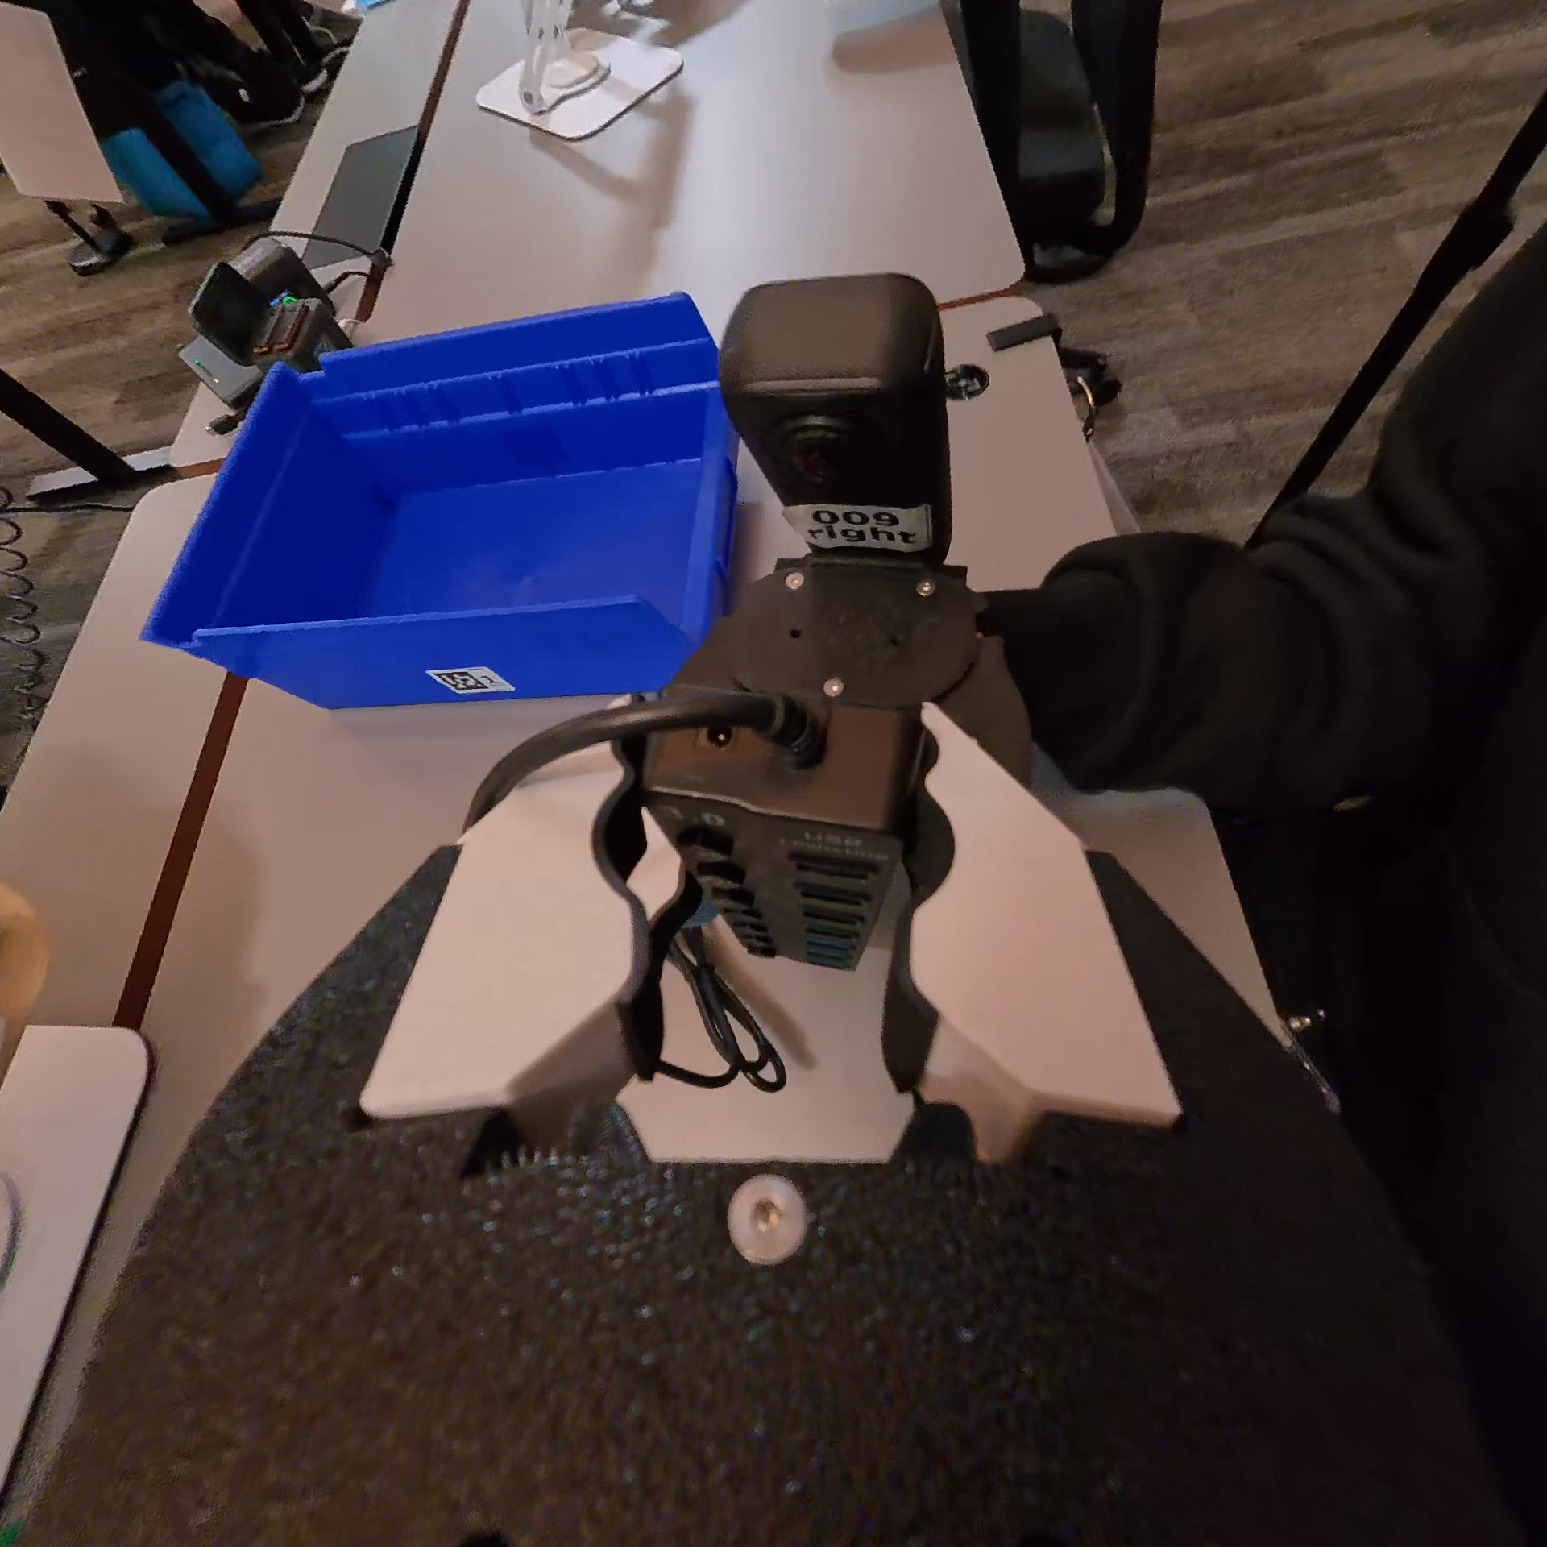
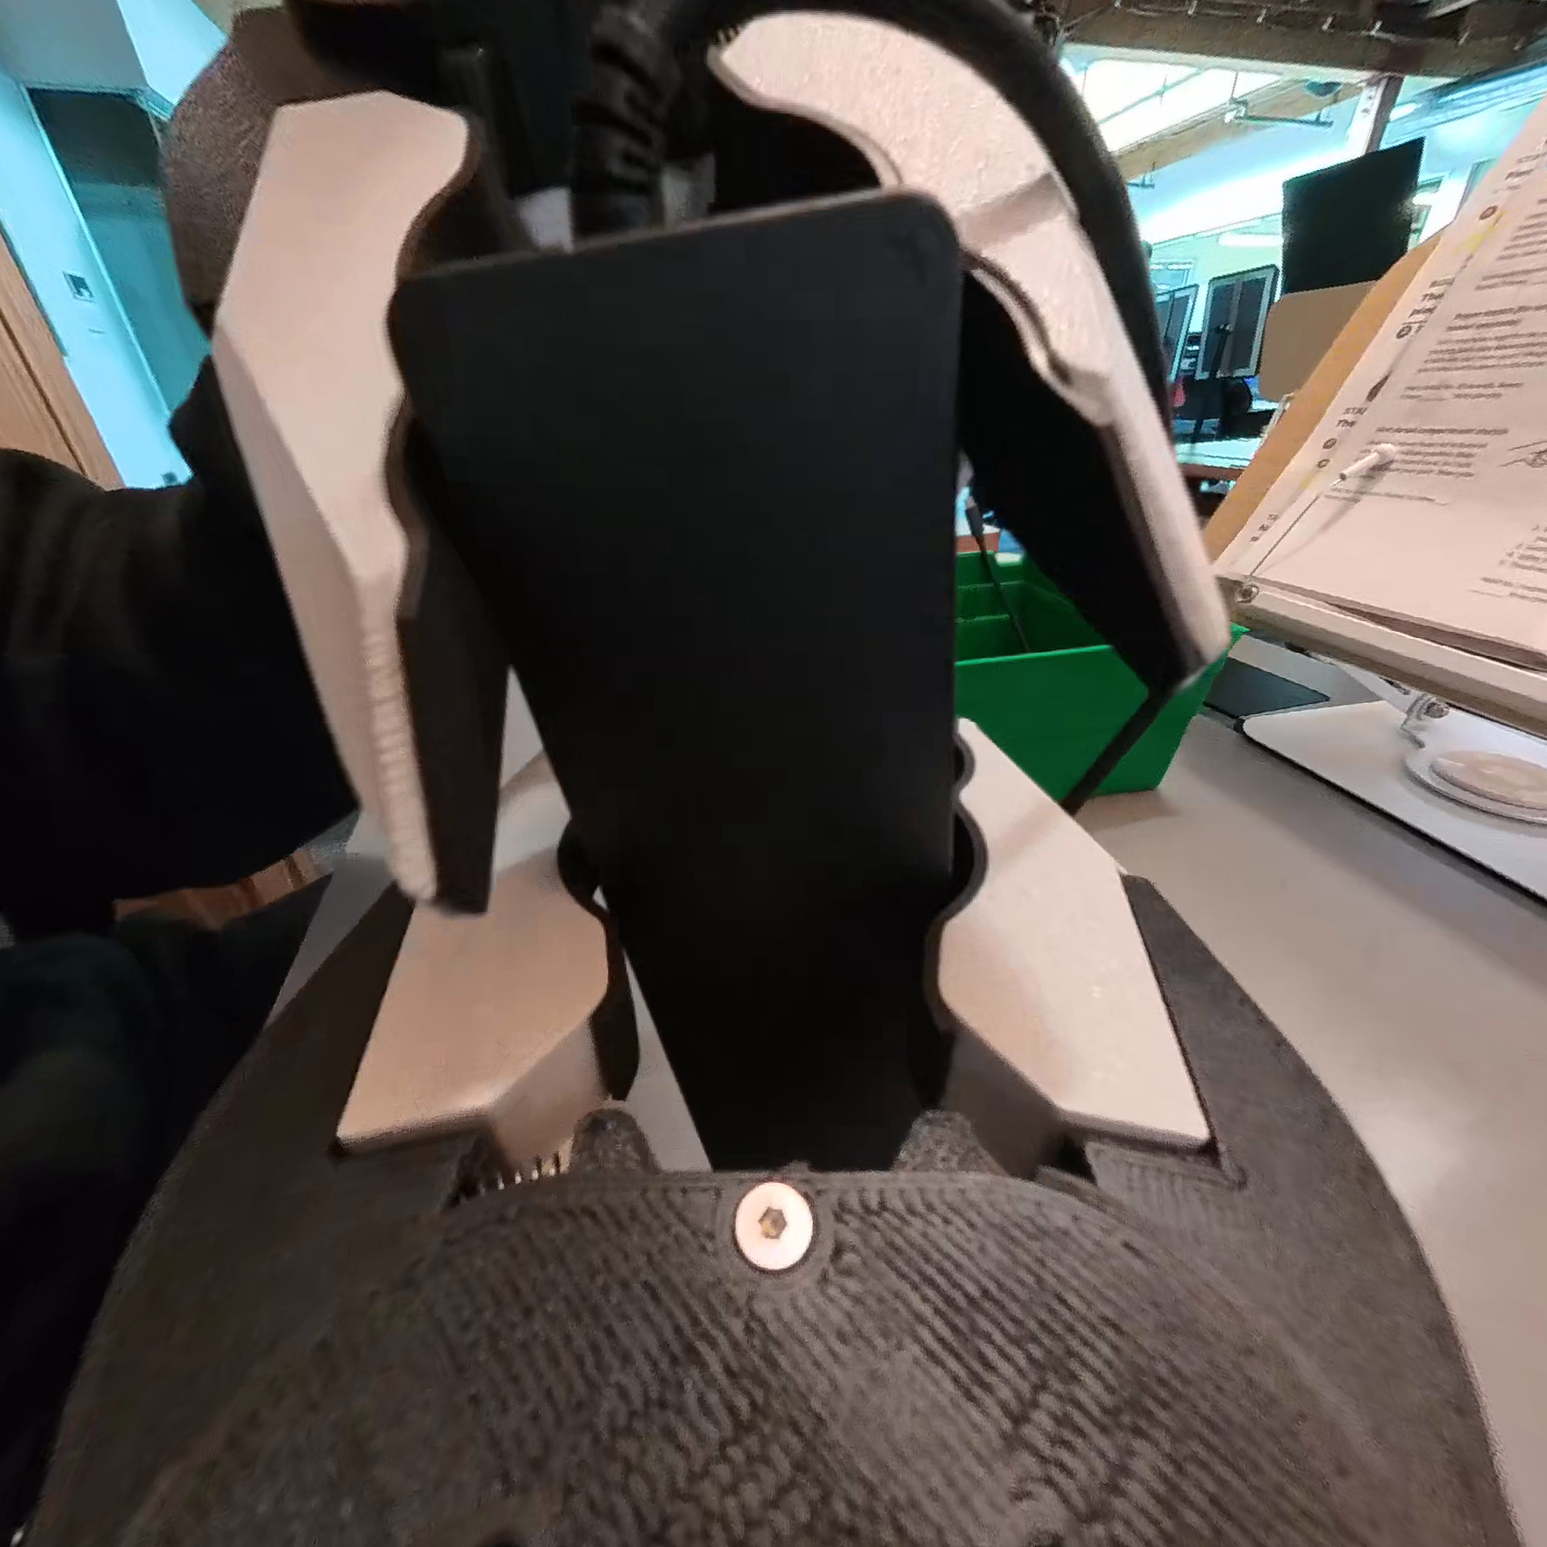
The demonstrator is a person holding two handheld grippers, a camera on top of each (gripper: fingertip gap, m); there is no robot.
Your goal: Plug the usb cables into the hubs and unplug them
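Black USB hub [image 1: 787, 854] sits clamped between the left gripper [image 1: 774, 845] fingers [image 1: 536, 946], port rows facing the left wrist camera. Right gripper [image 2: 774, 837] pinches the same hub [image 2: 686, 586] from the opposite end; its fingers [image 2: 1055, 996] press the hub's sides, plain back face towards that camera. So both grippers hold one hub, raised off the grey table [image 1: 335, 837]. Thick black cable [image 1: 603, 728] is plugged into the hub's end face; thin black cable [image 1: 720, 1030] hangs from a side port onto the table. Blue bin [image 1: 452, 519] just beyond on the left, green bin [image 2: 1055, 695] behind the other gripper.
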